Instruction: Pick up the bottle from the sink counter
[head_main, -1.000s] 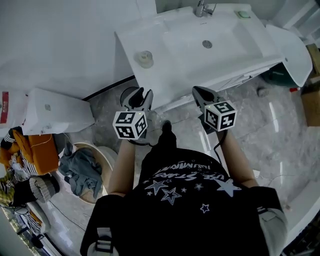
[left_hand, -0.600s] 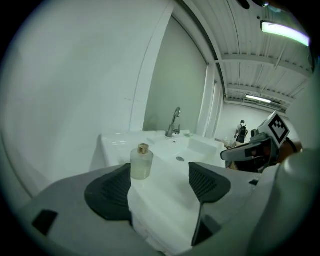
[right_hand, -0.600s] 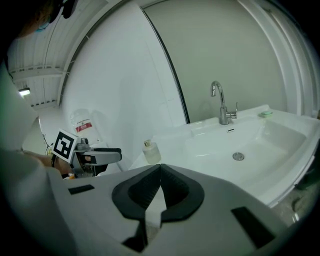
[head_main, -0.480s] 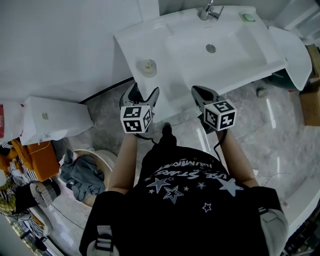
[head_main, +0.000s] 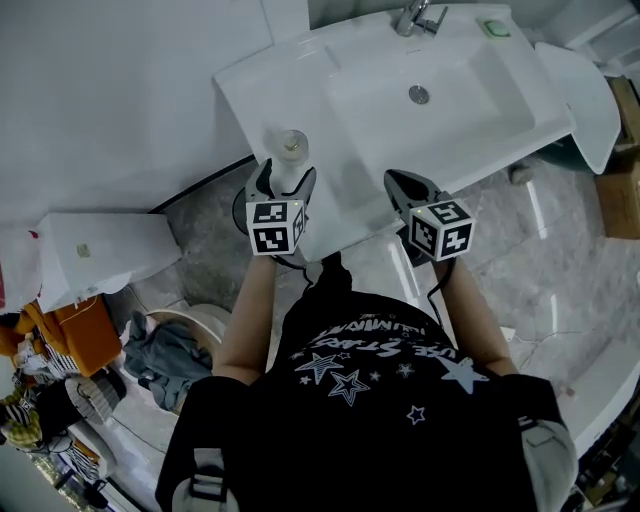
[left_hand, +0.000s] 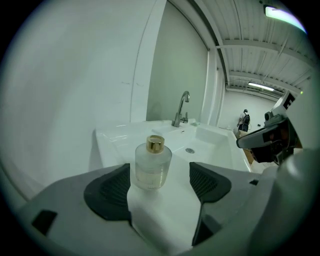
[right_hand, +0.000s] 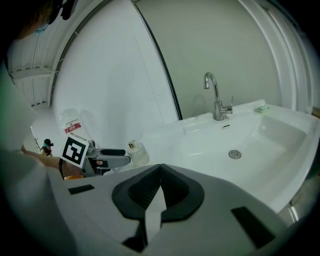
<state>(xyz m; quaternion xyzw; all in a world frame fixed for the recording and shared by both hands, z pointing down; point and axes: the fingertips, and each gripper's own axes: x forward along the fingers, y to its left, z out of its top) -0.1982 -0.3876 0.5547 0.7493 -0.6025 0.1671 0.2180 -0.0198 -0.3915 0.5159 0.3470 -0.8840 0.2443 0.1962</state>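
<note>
A small frosted glass bottle (head_main: 290, 148) with a gold cap stands upright on the left part of the white sink counter (head_main: 240, 90). My left gripper (head_main: 283, 184) is at the counter's front edge, open wide. In the left gripper view the bottle (left_hand: 151, 164) stands between the two dark pads (left_hand: 107, 190), nearer the left one, and neither pad presses on it. My right gripper (head_main: 402, 188) hovers at the counter's front edge further right, shut with nothing in it; its pads (right_hand: 172, 187) meet. The right gripper view shows the bottle (right_hand: 137, 153) to its left.
The basin (head_main: 440, 90) with its drain and a chrome faucet (head_main: 412, 17) lies right of the bottle. A wall runs along the counter's left side. On the floor are a basket of clothes (head_main: 160, 350), a white box (head_main: 90, 255) and a cardboard box (head_main: 622, 200).
My left gripper has moved forward to the counter, and its jaws have opened on either side of the bottle. The right gripper has stayed nearly in place.
</note>
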